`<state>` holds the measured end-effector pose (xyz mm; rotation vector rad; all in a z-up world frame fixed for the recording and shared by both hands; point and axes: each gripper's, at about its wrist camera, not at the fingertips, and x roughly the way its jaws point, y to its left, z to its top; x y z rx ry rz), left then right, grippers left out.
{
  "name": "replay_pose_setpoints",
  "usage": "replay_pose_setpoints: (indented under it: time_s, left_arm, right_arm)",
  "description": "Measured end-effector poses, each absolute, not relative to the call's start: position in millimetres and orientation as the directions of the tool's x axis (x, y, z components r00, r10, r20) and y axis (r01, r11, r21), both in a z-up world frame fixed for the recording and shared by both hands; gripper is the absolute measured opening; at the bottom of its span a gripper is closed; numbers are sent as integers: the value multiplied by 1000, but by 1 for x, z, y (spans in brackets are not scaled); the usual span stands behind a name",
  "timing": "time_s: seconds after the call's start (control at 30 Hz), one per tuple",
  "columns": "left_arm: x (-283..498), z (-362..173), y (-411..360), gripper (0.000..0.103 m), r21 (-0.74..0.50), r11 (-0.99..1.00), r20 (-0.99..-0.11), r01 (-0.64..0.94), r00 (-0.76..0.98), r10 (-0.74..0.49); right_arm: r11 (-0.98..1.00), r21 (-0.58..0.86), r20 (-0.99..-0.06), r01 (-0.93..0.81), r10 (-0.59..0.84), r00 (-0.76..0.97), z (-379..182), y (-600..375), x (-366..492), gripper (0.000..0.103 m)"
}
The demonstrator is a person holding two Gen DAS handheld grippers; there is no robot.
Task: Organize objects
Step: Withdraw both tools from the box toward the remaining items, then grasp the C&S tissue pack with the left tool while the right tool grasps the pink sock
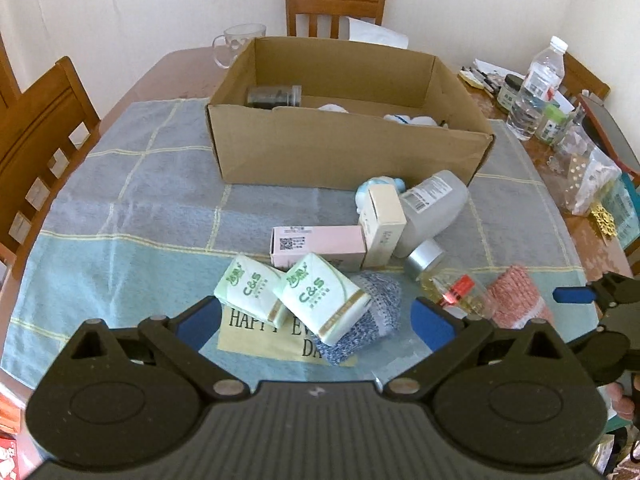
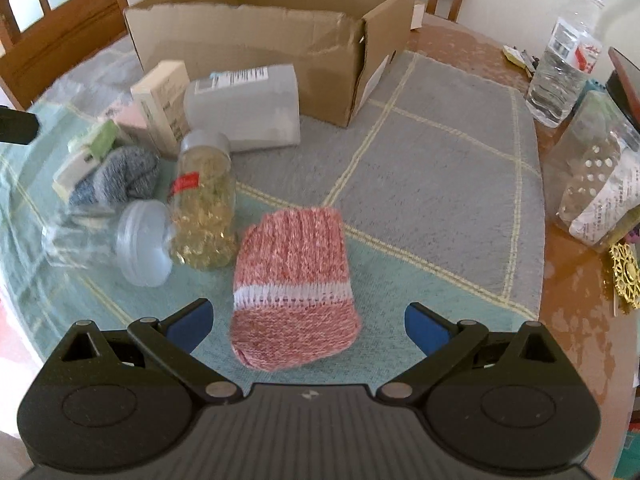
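Observation:
A cardboard box [image 1: 344, 152] stands on the checked cloth and holds a dark jar [image 1: 274, 96] and white items. In front of it lie a pink carton [image 1: 320, 246], a cream carton [image 1: 382, 220], a grey bottle [image 1: 430, 210], two C&S tissue packs [image 1: 320, 304], a blue-grey sock [image 1: 372, 316], a capsule jar [image 1: 448, 284] and a pink sock [image 1: 516, 296]. My left gripper [image 1: 316, 320] is open just before the tissue packs and blue-grey sock. My right gripper [image 2: 306, 324] is open with the pink sock [image 2: 292, 284] between its fingers. The capsule jar [image 2: 204, 200] lies left of it.
A glass mug [image 1: 236, 42] stands behind the box. A water bottle [image 1: 536, 88], small jars and plastic bags [image 1: 592, 180] crowd the table's right side. Wooden chairs [image 1: 36, 136] stand at the left and far sides. A clear lidded jar [image 2: 116, 240] lies by the capsule jar.

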<state>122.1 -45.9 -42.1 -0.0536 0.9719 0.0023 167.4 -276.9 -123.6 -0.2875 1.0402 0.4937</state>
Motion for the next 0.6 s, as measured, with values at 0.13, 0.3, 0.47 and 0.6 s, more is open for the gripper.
replay_pose_setpoints:
  time_s: [0.13, 0.3, 0.47, 0.6]
  left_arm:
    - [125, -50, -46, 100, -42, 999, -829, 13, 558, -42]
    - [131, -56, -45, 100, -22, 992, -835, 120, 544, -84]
    - [140, -66, -41, 100, -27, 976, -853, 217, 504, -136]
    - [148, -70, -36, 100, -23, 952, -857, 305, 485, -176]
  right_arm:
    - [861, -16, -873, -508, 236, 428, -128, -275, 171, 103]
    - [883, -13, -879, -470, 214, 426, -136, -273, 178, 103]
    - [897, -5, -877, -442, 208, 432, -137, -277, 179, 103]
    - [893, -6, -885, -450, 205, 418, -137, -278, 182, 103]
